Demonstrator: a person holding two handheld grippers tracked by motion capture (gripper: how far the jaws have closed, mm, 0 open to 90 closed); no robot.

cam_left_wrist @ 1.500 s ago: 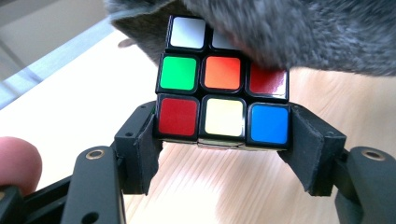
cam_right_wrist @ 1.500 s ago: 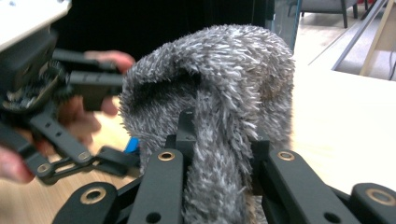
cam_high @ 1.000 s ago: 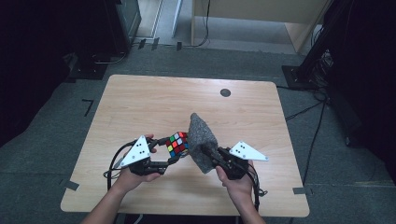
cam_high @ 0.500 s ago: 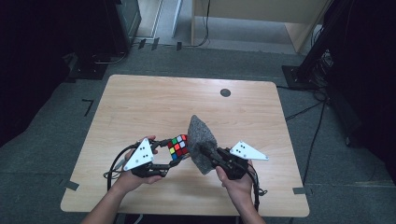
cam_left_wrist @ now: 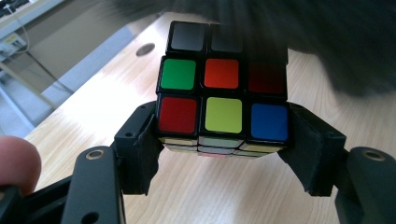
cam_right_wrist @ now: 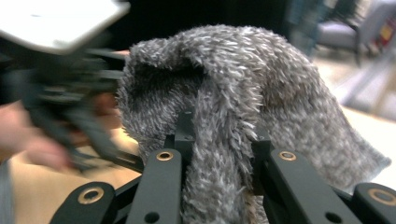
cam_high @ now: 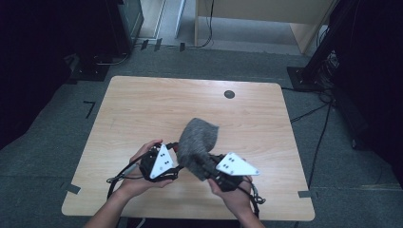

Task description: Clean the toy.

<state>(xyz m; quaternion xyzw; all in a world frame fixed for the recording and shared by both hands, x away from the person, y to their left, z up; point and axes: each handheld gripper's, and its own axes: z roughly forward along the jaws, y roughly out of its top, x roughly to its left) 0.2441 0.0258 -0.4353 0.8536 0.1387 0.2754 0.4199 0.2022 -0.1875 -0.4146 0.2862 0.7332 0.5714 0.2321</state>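
Observation:
A Rubik's cube with green, orange, red, yellow and blue stickers sits between the black jaws of my left gripper, which is shut on its lower layer. A grey fuzzy cloth is pinched in my right gripper and stands up from it. In the high view both hands hold the grippers close together over the table's near half. There the cloth leans over the left gripper and covers the cube. The right gripper lies just right of it. The cloth blurs across the top of the left gripper view.
The wooden table has a dark round hole near its far edge. Cables trail from both grippers off the near edge. Dark equipment stands and floor cables surround the table on the grey carpet.
The two hands have come closer together, the left one shifting right. The cloth now covers the cube, which showed beside it before.

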